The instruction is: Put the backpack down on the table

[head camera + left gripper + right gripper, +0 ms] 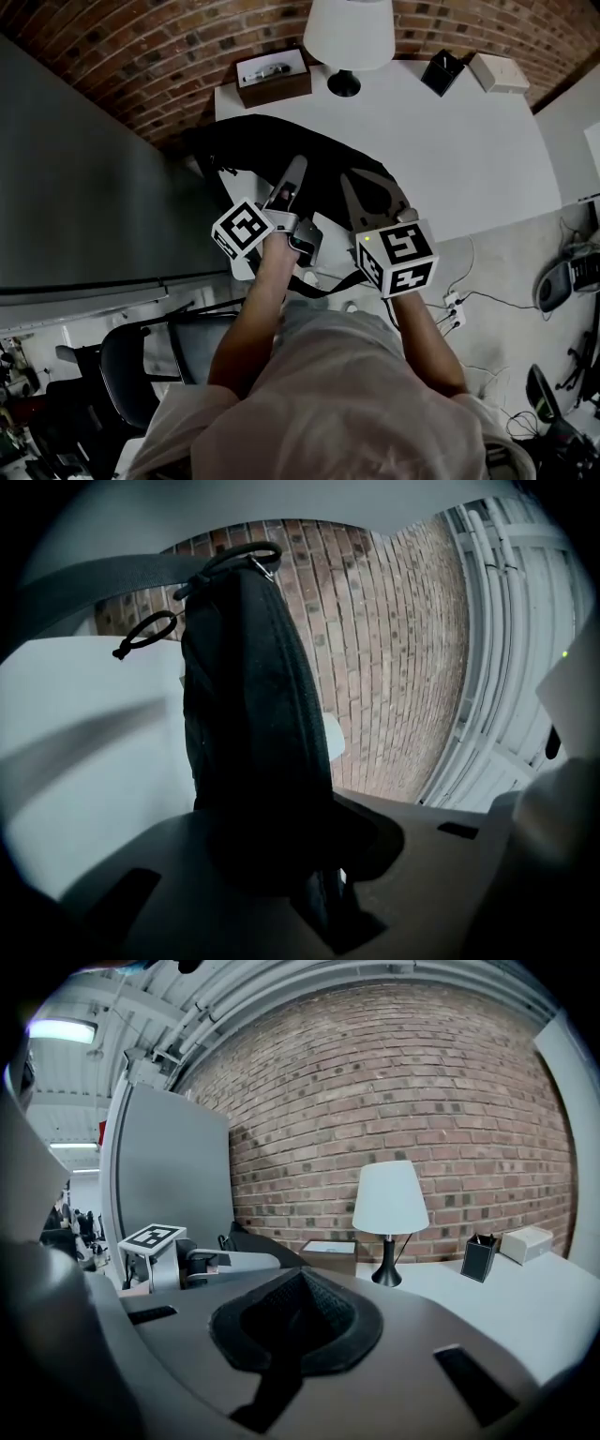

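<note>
The black backpack (272,150) lies over the front left corner of the white table (469,141); I cannot tell whether its weight rests there. My left gripper (292,183) is shut on its near edge. In the left gripper view the backpack (253,714) stands tall between the jaws, with a grey strap (103,583) and zip pulls at its top. My right gripper (370,192) grips the backpack's right end. A fold of its black mesh (295,1321) is pinched between those jaws.
On the table's far side stand a white-shaded lamp (347,37), a brown box (272,77), a black pen holder (441,70) and a white box (499,71). A grey cabinet (84,187) borders the left. A black chair (141,366) and floor cables (455,309) are near me.
</note>
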A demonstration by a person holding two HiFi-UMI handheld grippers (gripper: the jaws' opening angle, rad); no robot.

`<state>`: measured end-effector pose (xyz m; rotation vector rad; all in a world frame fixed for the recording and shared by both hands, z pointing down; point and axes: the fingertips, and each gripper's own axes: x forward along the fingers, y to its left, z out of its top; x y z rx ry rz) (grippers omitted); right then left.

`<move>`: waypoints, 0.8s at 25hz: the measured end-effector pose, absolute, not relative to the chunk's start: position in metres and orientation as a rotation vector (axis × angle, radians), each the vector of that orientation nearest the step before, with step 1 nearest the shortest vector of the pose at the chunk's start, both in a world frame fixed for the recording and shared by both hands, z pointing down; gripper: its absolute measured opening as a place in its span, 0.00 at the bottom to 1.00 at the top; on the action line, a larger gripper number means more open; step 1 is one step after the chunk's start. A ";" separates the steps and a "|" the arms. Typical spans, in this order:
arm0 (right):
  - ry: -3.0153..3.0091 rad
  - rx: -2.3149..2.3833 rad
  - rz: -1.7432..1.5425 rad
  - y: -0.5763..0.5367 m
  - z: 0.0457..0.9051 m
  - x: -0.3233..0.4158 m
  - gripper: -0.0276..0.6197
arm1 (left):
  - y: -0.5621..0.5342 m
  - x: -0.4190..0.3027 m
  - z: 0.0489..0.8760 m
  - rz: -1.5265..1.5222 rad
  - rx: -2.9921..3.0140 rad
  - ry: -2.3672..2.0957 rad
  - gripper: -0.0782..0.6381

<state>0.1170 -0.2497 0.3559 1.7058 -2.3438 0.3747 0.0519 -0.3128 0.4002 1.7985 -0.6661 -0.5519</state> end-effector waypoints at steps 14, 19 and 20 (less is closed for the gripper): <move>-2.251 1.761 0.402 -0.292 0.371 0.105 0.05 | -0.366 0.055 0.427 -0.533 1.734 -0.570 0.22; -2.234 1.764 0.434 -0.302 0.379 0.107 0.05 | -0.373 0.058 0.440 -0.509 1.714 -0.558 0.22; -2.232 1.759 0.443 -0.302 0.381 0.106 0.05 | -0.373 0.059 0.443 -0.504 1.710 -0.555 0.22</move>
